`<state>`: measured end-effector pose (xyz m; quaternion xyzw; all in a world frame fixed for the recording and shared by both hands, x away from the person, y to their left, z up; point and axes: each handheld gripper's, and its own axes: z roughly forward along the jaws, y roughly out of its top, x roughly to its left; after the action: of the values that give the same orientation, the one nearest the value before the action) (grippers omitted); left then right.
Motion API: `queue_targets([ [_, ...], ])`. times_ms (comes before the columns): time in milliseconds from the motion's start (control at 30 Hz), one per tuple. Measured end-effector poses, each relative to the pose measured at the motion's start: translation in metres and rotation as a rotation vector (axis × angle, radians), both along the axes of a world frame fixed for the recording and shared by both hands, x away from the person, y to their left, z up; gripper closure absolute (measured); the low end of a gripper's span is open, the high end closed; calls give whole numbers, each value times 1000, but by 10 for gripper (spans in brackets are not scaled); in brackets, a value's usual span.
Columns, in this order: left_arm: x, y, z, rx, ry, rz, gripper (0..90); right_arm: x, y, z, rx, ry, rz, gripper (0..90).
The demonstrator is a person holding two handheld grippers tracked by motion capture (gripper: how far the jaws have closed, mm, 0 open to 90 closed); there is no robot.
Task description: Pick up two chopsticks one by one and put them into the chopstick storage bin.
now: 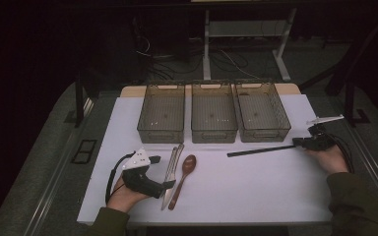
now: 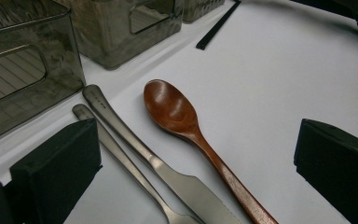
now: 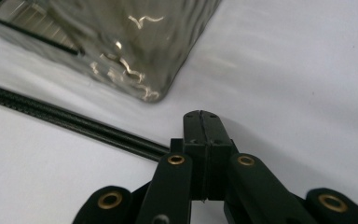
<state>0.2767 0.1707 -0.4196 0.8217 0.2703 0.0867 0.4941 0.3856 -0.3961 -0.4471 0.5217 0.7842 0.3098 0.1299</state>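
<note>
Two grippers, one slip risk.
Right gripper [image 3: 203, 122] fully closed beside chopsticks [image 1: 260, 150], holding nothing; they may roll. Left gripper [image 2: 191, 172] wide open, empty, over knife [image 2: 168, 175].

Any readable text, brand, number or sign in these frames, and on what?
Nothing can be read.
Engraved mark near the handle end of the silver metal table knife: too small and blurred to read.
Brown wooden spoon, three smoky translucent plastic bins and white tabletop: no lettering visible.
</note>
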Motion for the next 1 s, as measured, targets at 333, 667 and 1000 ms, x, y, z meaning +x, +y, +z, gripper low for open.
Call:
queue_targets([
  [333,0,0,0,3,1,-3,0,-19,-3,2,-18,4,23,888],
  [667,-1,-1,0,-1,0,-4,0,-38,-2,4,-31,18,64,889],
  [1000,-1,0,0,2,2,-2,0,-55,1,4,-37,24,92,888],
])
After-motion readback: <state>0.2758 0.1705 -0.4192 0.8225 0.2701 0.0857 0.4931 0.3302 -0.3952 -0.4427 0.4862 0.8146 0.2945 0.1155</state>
